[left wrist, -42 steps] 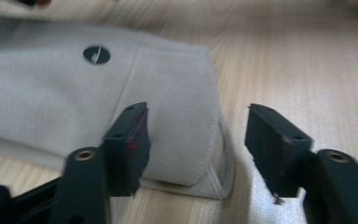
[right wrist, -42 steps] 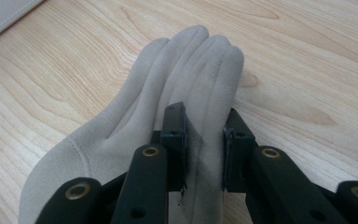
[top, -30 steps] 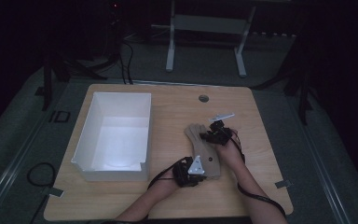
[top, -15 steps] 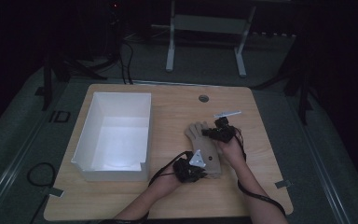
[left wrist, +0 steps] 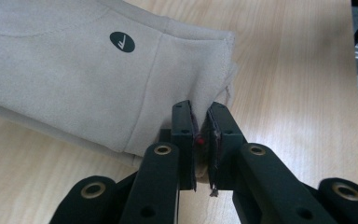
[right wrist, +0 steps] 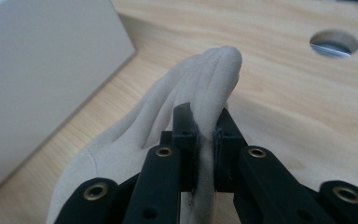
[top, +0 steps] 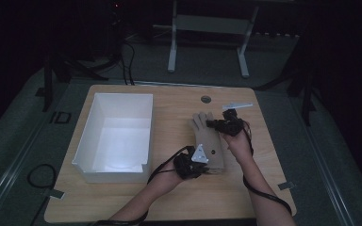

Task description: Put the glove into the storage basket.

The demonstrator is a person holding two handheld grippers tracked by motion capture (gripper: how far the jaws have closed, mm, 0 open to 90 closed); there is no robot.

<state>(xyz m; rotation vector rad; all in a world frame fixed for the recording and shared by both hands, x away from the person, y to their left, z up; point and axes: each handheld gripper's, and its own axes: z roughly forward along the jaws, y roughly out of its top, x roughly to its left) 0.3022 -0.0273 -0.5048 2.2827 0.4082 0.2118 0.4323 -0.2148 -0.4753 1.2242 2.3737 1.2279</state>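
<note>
beige suede glove (top: 208,141), small black logo; left gripper (left wrist: 200,135) and right gripper (right wrist: 204,135) both clamp it.

A light wooden table (top: 169,197) with rounded corners carried everything. An open white rectangular box (top: 115,136) sat on its left half. A beige glove (top: 208,139) lay just right of the middle, fingers pointing toward the far edge. Near that edge, a round cable hole (top: 206,99) pierced the tabletop.
</note>
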